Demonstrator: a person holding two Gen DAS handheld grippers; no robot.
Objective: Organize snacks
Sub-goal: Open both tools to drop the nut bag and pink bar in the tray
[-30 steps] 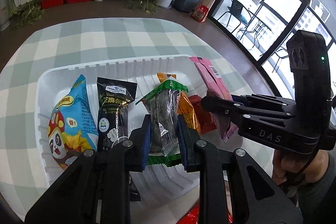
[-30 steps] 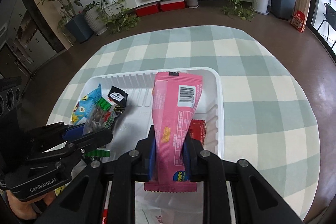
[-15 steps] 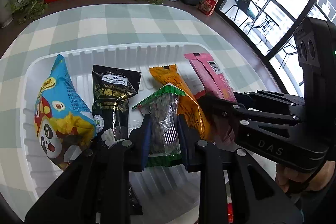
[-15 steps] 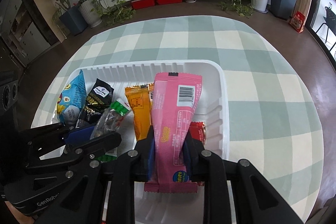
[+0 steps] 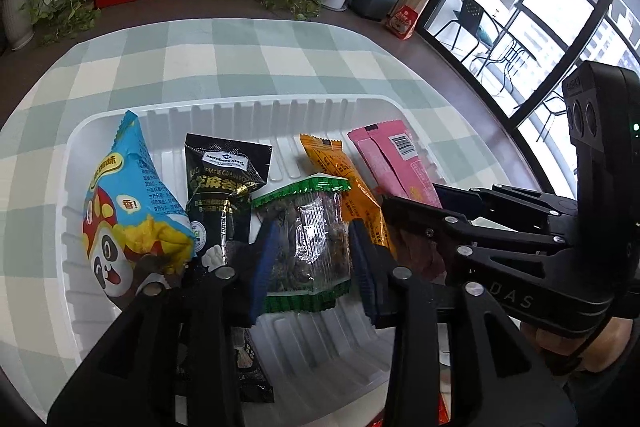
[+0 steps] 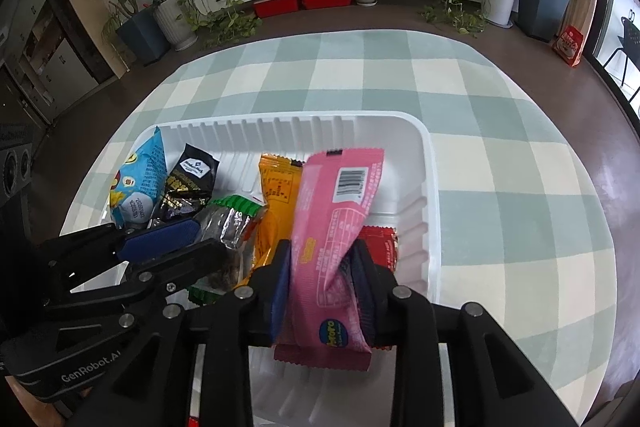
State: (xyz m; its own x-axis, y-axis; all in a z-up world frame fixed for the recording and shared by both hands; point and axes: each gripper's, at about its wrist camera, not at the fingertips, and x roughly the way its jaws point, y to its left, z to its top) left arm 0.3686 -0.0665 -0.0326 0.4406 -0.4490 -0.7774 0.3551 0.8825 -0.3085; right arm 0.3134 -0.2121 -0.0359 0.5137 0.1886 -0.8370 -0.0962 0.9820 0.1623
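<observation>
Now both hand-held grippers reach down into the white tray [image 6: 428, 187], which sits on the checked surface [image 6: 500, 147] toward its near edge. Left hand-held gripper [image 5: 310, 251]: jaws opening, blue pads clear of the green-edged clear packet [image 5: 308, 239] lying between them on the tray floor. Right hand-held gripper [image 6: 322, 281]: jaws opening too, the pink packet [image 6: 334, 227] between them; it stands tilted, top leaning toward the tray's far wall, and whether the pads press on it I cannot tell. In a row from the tray's left wall: blue panda bag [image 5: 128, 215], black packet [image 5: 224, 183], the green-edged one, orange packet [image 5: 344, 179], then pink. A red packet [image 6: 384, 245] lies against the tray's right wall, just beside the pink.
</observation>
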